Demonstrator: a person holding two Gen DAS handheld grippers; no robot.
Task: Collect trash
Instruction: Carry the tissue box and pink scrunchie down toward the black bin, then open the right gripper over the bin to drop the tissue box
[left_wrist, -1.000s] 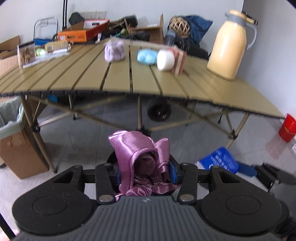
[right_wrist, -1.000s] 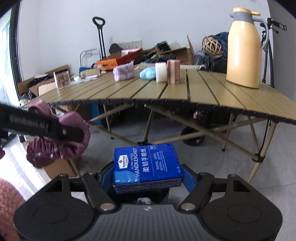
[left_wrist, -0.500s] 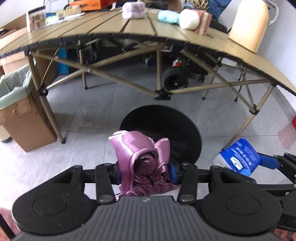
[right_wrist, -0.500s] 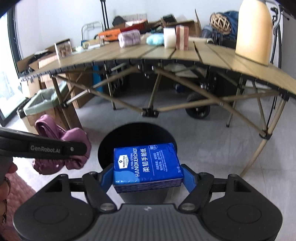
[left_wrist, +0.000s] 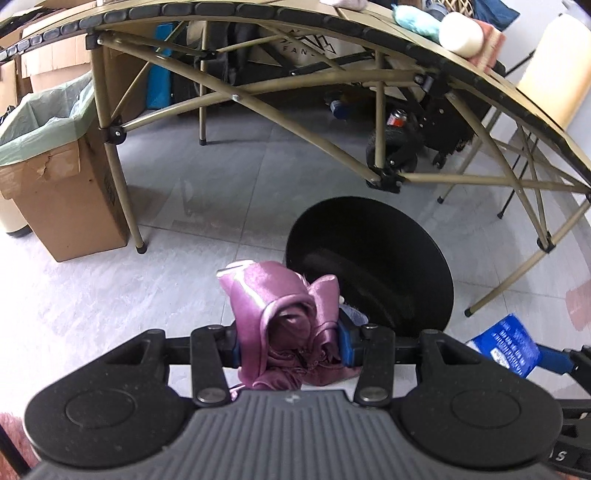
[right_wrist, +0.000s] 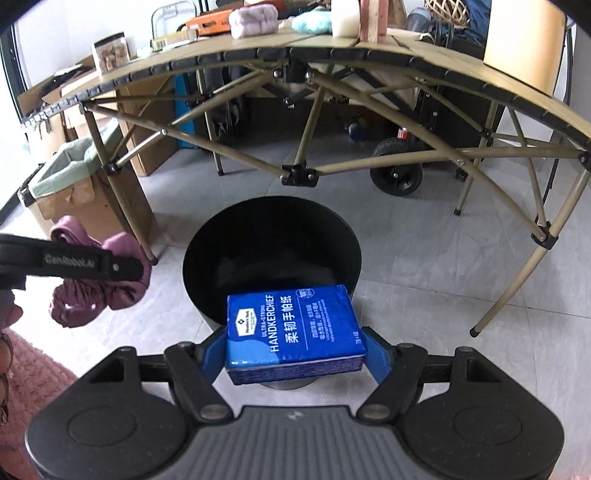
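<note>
My left gripper (left_wrist: 288, 341) is shut on a crumpled purple satin cloth (left_wrist: 284, 314), held just left of the rim of a round black bin (left_wrist: 369, 258) on the floor. My right gripper (right_wrist: 293, 350) is shut on a blue pack of handkerchief tissues (right_wrist: 291, 328), held over the near edge of the same black bin (right_wrist: 271, 254). In the right wrist view the purple cloth (right_wrist: 99, 280) and the left gripper's finger (right_wrist: 74, 260) hang at the left. The blue pack (left_wrist: 511, 349) shows at the right edge of the left wrist view.
A folding slatted table (right_wrist: 369, 55) spans the back, its legs (right_wrist: 303, 147) crossing above the bin. On it stand a purple bundle (right_wrist: 253, 22), a blue one, a white roll and a cream jug. A cardboard box with a green liner (left_wrist: 48, 166) stands left. A wheeled cart (right_wrist: 397, 177) sits under the table.
Both grippers have sunk and tipped downward, so the tabletop has slid up out of view and the black bin now lies close below them. Both grips are unchanged.
</note>
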